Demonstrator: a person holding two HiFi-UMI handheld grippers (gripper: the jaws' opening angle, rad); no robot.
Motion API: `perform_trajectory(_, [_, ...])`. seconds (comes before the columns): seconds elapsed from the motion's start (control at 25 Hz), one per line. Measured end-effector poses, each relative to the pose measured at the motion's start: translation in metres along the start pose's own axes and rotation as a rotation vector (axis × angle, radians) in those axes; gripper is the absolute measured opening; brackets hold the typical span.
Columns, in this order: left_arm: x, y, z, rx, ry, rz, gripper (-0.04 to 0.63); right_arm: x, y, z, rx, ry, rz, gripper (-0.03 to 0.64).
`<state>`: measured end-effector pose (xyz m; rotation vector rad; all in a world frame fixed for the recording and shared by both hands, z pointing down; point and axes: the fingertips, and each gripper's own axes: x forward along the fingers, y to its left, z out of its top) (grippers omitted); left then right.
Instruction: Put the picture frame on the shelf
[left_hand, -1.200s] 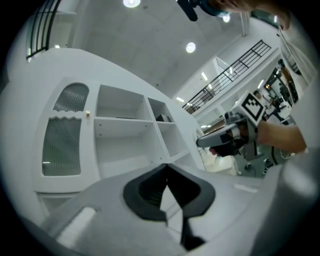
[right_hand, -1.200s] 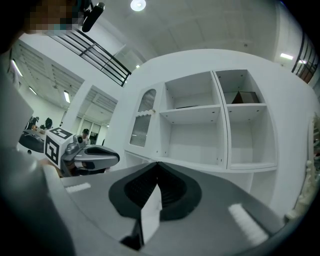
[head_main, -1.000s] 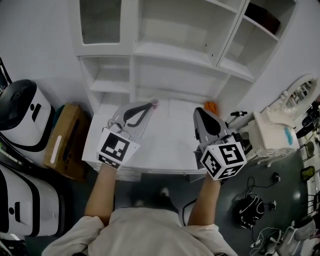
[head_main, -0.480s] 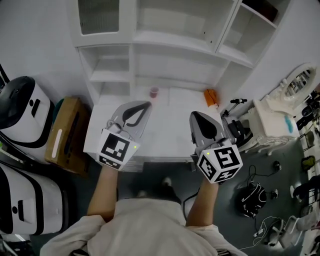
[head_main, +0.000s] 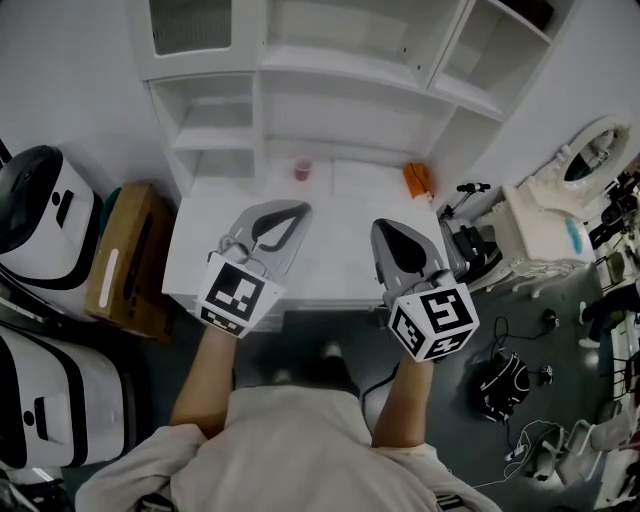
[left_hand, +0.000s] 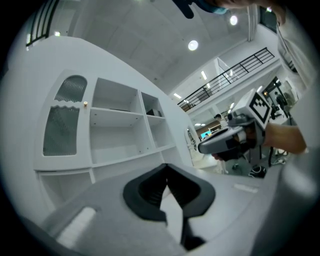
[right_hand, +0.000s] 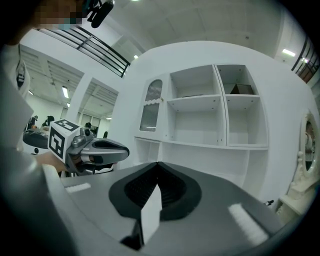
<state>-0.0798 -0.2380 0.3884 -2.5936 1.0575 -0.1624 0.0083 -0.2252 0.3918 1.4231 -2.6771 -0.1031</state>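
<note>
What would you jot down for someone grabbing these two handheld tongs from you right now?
Left tongs: shut, empty, above the white desk.
Right tongs: shut, empty, beside them.
I can't pick out a picture frame for sure. A small orange thing sits at the desk's back right, a pink cup at back middle.
Done: nothing yet.
Left: find the frame, grip it, set it on the shelf unit.
</note>
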Motion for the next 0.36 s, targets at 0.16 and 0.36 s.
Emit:
perform_trajectory(0.16, [0.0008, -0.002, -0.0033, -0.006, 0.006, -0.008, 0.003, 0.0004, -0.0006, -0.0036, 0.005, 0.01, 0.002, 0.006])
perform_trajectory(0.36, [0.0012, -0.0008, -0.0066, -0.01, 0.007, -0.007, 0.003, 0.0005, 0.0002, -0.0005, 0.02, -0.001, 0.013, 0.006])
